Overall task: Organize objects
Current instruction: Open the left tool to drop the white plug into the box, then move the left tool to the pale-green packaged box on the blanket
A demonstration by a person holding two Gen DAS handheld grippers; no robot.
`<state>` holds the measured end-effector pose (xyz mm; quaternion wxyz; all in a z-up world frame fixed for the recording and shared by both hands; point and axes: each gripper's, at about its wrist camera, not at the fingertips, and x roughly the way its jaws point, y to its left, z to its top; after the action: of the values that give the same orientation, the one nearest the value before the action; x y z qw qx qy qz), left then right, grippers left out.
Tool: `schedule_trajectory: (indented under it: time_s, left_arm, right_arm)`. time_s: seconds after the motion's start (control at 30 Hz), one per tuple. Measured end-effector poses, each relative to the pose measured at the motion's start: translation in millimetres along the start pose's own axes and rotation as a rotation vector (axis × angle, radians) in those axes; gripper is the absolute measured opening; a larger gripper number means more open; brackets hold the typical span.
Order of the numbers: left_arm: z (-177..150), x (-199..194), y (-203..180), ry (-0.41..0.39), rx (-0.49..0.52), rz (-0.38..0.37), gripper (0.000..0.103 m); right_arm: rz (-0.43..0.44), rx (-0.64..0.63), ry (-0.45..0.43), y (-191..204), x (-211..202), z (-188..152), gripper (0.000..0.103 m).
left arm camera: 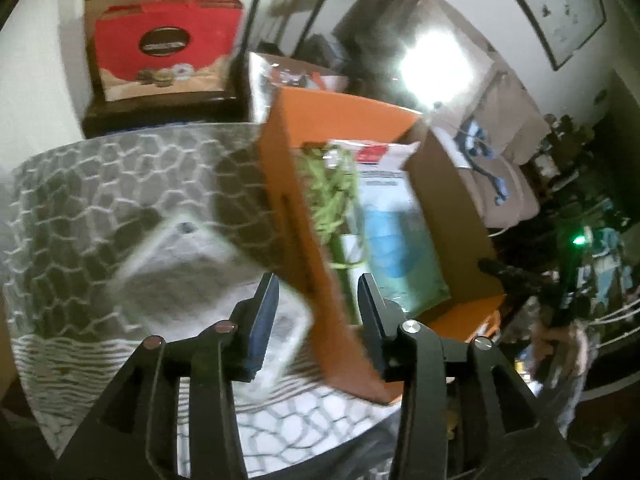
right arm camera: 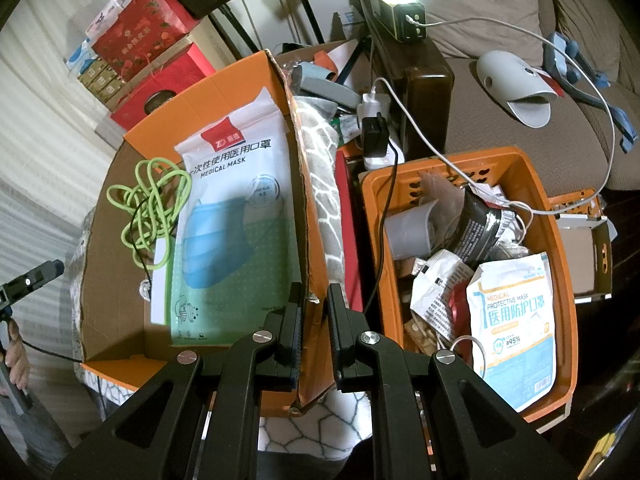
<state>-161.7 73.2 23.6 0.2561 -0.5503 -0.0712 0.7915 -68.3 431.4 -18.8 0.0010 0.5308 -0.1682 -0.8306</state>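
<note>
An orange cardboard box stands on a grey patterned blanket. It holds a medical mask pack and a coiled green cord. In the left wrist view the box is blurred, with the mask pack and cord inside. My left gripper is open, its jaws on either side of the box's left wall. A flat white packet lies on the blanket left of the box. My right gripper is open, straddling the box's right wall.
An orange plastic basket right of the box holds another mask pack, a black pouch and papers. Chargers and cables sit behind it. Red gift boxes stack at the back left. A sofa with a white device is at the right.
</note>
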Motion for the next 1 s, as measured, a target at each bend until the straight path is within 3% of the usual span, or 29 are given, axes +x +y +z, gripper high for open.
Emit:
schedule_trajectory:
  time_s: [0.47,0.73,1.0]
  left_arm:
    - [-36.7,-30.1,60.2,0.003,0.009,0.13,0.041]
    - [-66.2,-14.9,67.3,0.12,0.006,0.058,0.041]
    - [-76.8,8.0,65.3,0.171,0.008,0.08,0.041]
  right_arm:
    - [-0.001,0.0,0.001,-0.7,0.0,-0.5,0.011]
    - [-0.005,-0.003,0.001,-0.4,0.2,-0.5,0.011]
    - [-0.011,-0.003,0.006,-1.7,2.2,-2.5,0.011]
